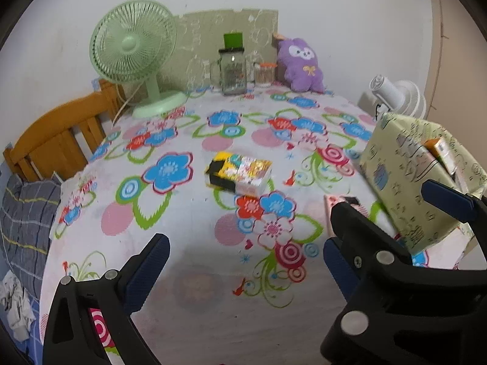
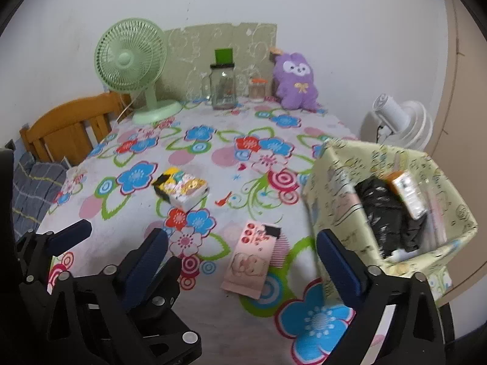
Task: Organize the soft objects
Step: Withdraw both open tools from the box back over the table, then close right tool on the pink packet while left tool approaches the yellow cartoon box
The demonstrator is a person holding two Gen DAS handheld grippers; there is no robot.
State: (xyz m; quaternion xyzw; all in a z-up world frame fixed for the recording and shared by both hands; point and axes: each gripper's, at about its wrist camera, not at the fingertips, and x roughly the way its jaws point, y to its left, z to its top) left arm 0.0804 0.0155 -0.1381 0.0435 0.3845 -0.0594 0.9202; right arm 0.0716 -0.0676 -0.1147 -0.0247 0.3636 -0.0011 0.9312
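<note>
Both grippers hover empty, jaws spread, over the flower-print bench: left gripper [image 1: 246, 273], right gripper [image 2: 242, 258]. The flat pink tissue packet [image 2: 254, 258] lies at centre frame just ahead of the right one, beside the pale-green paper-covered box [image 2: 334, 182] at right. Next, I'd judge, close on that packet and lift it boxward; the yellow cartoon-print tissue pack [image 1: 239, 173] waits mid-bench.

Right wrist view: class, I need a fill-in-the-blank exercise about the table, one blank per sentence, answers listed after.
1. The plush toy at the back of the table is ____ in colour.
2. The green fan stands to the ____ of the glass jar.
3. The right gripper has ____ jaws with nothing between them.

Missing words: purple; left; open
</note>
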